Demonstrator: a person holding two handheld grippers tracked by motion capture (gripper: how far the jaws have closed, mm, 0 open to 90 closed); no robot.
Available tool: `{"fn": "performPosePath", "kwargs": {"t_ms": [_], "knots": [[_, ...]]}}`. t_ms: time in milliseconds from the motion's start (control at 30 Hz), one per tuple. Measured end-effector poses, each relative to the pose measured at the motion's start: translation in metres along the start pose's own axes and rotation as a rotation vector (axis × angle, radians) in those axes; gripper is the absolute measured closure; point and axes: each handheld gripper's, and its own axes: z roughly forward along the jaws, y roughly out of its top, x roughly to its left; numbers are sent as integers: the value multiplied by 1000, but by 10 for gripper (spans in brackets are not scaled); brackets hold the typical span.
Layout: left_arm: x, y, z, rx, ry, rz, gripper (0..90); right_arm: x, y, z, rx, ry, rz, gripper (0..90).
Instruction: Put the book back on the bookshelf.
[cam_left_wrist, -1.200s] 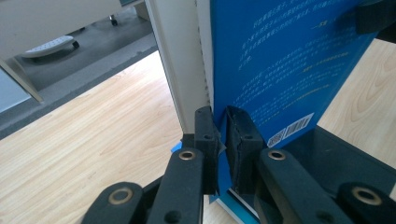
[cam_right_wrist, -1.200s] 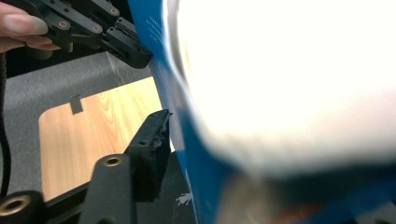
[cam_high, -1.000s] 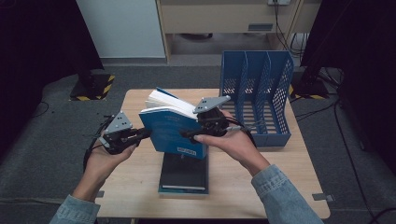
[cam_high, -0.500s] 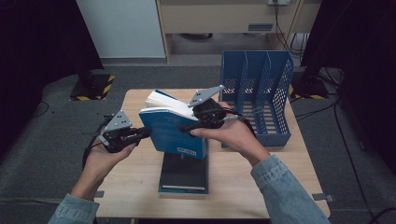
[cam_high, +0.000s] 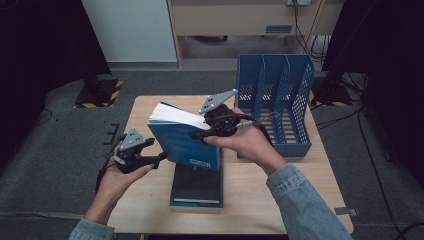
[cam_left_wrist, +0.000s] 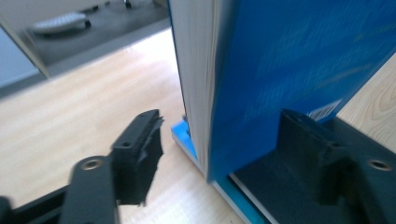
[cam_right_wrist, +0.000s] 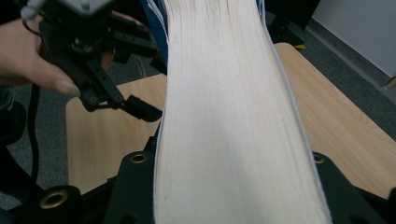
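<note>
A thick blue book (cam_high: 182, 142) stands tilted above the table, held up at its top right edge by my right gripper (cam_high: 197, 134). Its jaws have just been closing and now press both covers, the white page block (cam_right_wrist: 224, 93) rising between them. My left gripper (cam_high: 156, 150) hangs just left of the book's lower corner. Its jaws have just been opening and stand apart from the book. In the left gripper view the blue cover (cam_left_wrist: 299, 60) and the page edge show between the open jaws without touching the pads. A dark book (cam_high: 196, 185) lies flat beneath.
A blue slotted file rack (cam_high: 274, 100) stands at the back right of the wooden table (cam_high: 280, 180). The person's right forearm in a denim sleeve (cam_high: 305, 200) crosses the front right. Bare wood lies left of the dark book.
My left gripper has opened, let go of the blue book's lower left edge and sunk a little. My right gripper has closed on the book's top edge.
</note>
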Motion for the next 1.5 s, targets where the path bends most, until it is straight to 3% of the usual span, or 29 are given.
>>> {"fn": "performPosePath", "kwargs": {"t_ms": [167,233,333,400,467,533,833,1100,1500], "knots": [[7,-35,13,28,29,-57,259,-7,0,0,-6,1,29,596],[12,-46,21,72,18,-83,258,-10,0,0,-7,-3,55,599],[23,-57,29,112,63,-95,259,-15,-1,0,-12,-10,71,603],[29,-63,34,123,72,-113,259,-16,0,1,-12,-15,81,604],[31,-70,37,148,84,-116,259,-18,1,1,-13,-19,93,604],[31,-75,40,179,106,-90,260,-19,1,2,-10,-24,102,604],[39,-84,41,189,137,-114,255,-24,6,5,-4,-66,176,606],[44,-87,43,198,142,-126,236,-38,7,5,-10,-53,261,608],[45,-89,44,198,144,-141,61,-44,8,5,-23,-55,335,609]]}}
